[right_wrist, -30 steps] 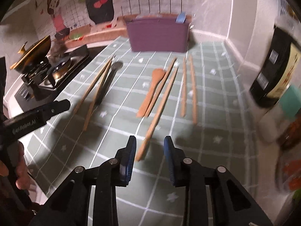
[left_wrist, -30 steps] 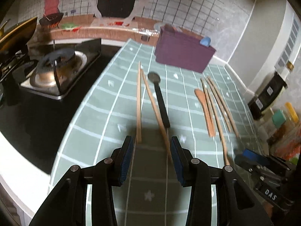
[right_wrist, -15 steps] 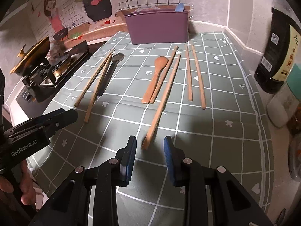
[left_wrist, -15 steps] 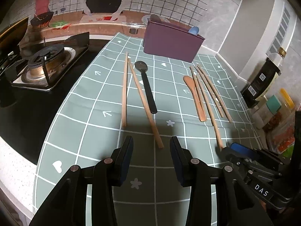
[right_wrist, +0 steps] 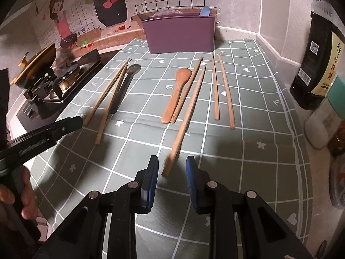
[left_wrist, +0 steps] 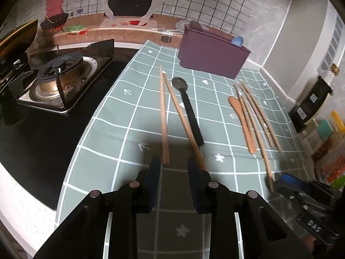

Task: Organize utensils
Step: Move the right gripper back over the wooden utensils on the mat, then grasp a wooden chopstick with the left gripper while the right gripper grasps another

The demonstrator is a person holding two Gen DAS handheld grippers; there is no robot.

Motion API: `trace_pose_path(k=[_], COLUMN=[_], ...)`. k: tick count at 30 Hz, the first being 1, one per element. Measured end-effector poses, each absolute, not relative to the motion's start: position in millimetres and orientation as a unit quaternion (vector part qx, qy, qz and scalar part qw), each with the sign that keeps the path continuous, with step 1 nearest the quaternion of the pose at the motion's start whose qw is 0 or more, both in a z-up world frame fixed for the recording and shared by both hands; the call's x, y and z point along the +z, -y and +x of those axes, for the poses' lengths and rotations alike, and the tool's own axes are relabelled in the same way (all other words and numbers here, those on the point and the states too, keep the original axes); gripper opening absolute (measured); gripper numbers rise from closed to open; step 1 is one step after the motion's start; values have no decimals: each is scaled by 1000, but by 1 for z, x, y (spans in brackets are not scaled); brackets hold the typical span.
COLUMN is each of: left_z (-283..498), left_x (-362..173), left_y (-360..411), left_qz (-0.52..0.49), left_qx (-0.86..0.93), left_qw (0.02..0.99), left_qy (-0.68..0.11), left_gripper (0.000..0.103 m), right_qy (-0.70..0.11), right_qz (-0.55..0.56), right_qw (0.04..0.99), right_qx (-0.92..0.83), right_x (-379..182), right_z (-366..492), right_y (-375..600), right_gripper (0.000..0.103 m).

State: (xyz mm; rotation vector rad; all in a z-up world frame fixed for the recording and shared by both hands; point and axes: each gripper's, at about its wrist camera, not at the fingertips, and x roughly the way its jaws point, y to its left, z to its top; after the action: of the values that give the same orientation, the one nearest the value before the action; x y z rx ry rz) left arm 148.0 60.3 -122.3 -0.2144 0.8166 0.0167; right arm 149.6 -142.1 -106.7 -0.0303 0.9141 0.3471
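Kitchen setup: a green grid-pattern mat [right_wrist: 248, 133] covers the surface, with tiled wall and cartoon stickers behind it. Your left tongs [left_wrist: 174, 168] are spread, nothing between them, hanging low over the near ends of two wooden chopsticks [left_wrist: 163, 116]; the left one's tip sits just off the left finger and the right one's end runs up against the right finger, though it's too blurry to say if they actually touch. Just right of that pair lies a black spoon [left_wrist: 189, 112], bowl pointing away from you.

Your right tongs [right_wrist: 172, 169] are spread too and hold nothing, with the near end of a long wooden chopstick [right_wrist: 185, 123] sitting right in front of the gap. Past it, a wooden spoon [right_wrist: 175, 95] lies touching another chopstick, and a further pair of chopsticks [right_wrist: 222, 90] rests off to the right, a bit apart from each other.

Further back stands a purple holder box [right_wrist: 180, 33] with a blue spoon [right_wrist: 204, 11] poking out. Gas burner [left_wrist: 58, 75] sits off to the left, and a dark sauce bottle [right_wrist: 317, 64] to the right.
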Motion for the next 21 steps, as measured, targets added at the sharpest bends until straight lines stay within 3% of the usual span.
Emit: trace_pose_path(k=[17,21], left_z=[168,168], left_x=[-139,-139], left_y=[-56,-58], left_qz=[-75,-75], left_qx=[30,33], left_qw=[902,903], left_qy=[-425,-422], left_gripper=[8,7], right_qy=[-426,-429], right_qz=[-9,3], right_qw=[893,891], right_qx=[148,146], right_x=[-98,-97], right_z=[162,169], right_y=[147,150], right_gripper=[26,26])
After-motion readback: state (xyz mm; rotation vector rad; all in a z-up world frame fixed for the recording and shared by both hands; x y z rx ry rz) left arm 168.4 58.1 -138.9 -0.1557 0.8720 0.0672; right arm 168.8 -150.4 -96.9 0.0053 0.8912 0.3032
